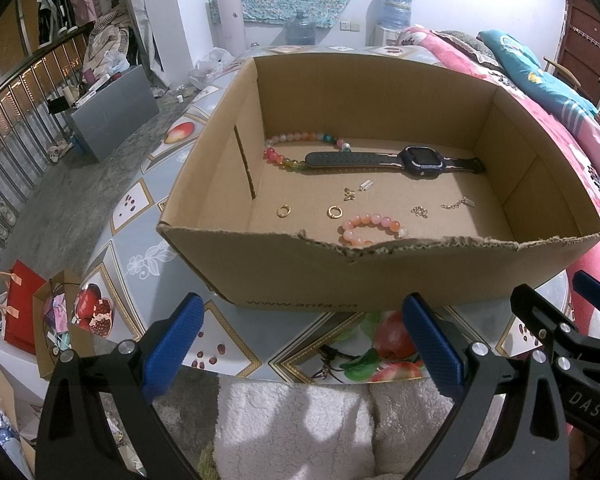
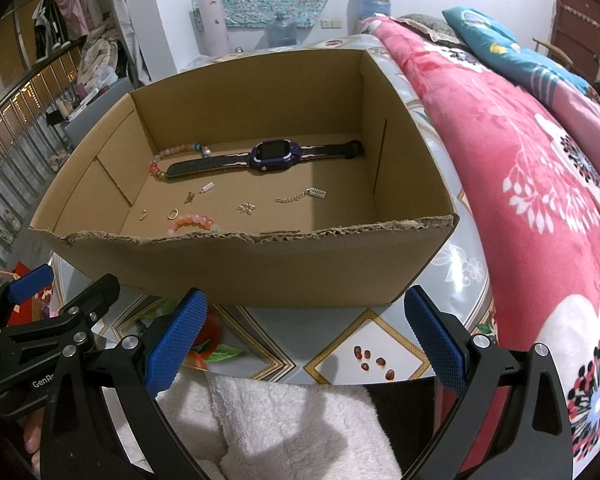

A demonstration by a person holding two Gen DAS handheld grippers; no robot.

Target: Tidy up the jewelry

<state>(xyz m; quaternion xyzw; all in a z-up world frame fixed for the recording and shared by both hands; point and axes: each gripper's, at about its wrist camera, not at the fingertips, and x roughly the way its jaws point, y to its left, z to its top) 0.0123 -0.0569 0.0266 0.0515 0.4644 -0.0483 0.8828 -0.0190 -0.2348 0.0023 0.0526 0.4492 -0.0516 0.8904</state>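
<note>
My fingers [image 1: 176, 344] wear blue knurled plastic pads on matt black frames. The cardboard box [image 1: 380, 276] is matt brown with a ragged torn edge; glossy glass-like bead bracelet [image 1: 370, 226], shiny gold hoop earrings [image 1: 334, 211], glossy tablecloth [image 2: 380, 356].

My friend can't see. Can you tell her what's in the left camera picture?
An open cardboard box sits on a patterned table, holding a smartwatch, two bead bracelets, two gold rings and small chains. The left claw, with blue pads, hangs open and empty in front of it.
</note>
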